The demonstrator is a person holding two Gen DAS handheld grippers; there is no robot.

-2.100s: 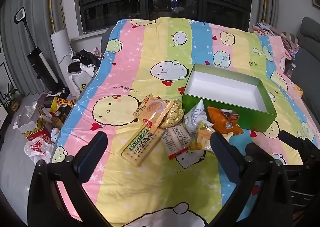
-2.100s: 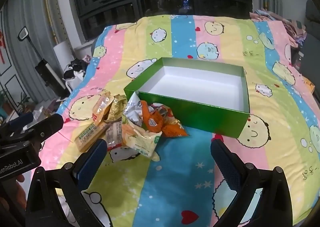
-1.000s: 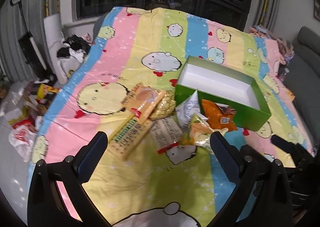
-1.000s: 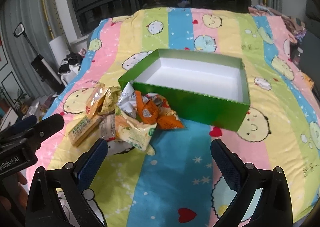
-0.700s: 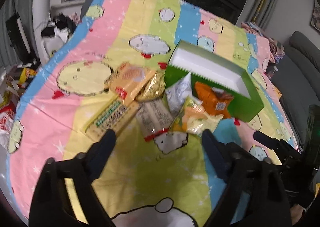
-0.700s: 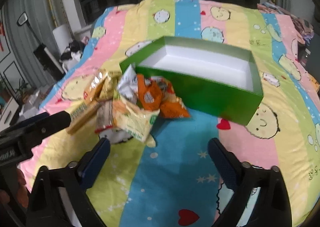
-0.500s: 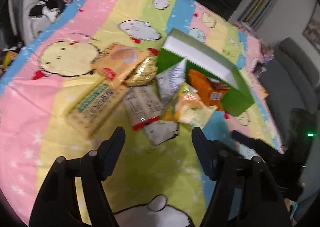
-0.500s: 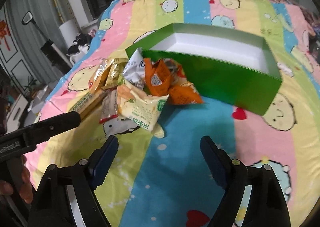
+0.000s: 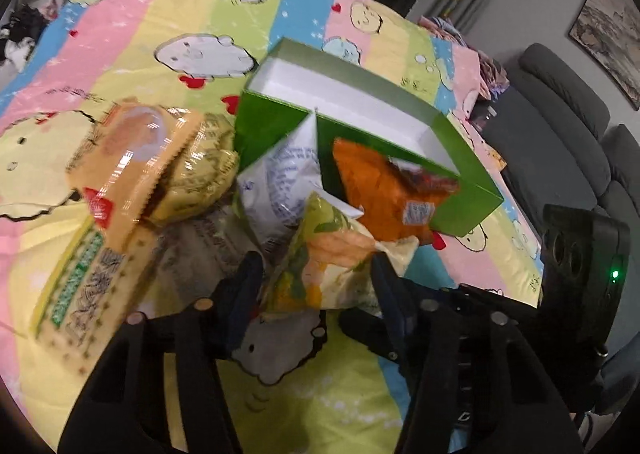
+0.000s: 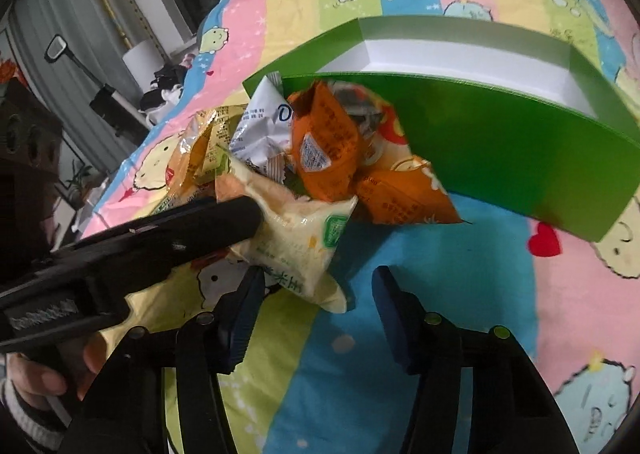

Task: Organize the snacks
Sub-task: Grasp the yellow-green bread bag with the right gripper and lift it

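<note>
A pile of snack packets lies on the striped bedspread against the front wall of an open green box with a white inside. My left gripper is open, its fingers on either side of a pale yellow packet, also in the right wrist view. My right gripper is open, just short of that packet's near corner. Behind it lie an orange packet and a white packet.
Left of the pile lie a long green-and-yellow biscuit pack, an orange cookie pack and a gold packet. A grey sofa stands right of the bed. A floor cleaner and clutter stand left of it.
Both grippers have moved forward and down to the snack pile. Both jaws have narrowed, and the left gripper's fingers now straddle the pale yellow packet.
</note>
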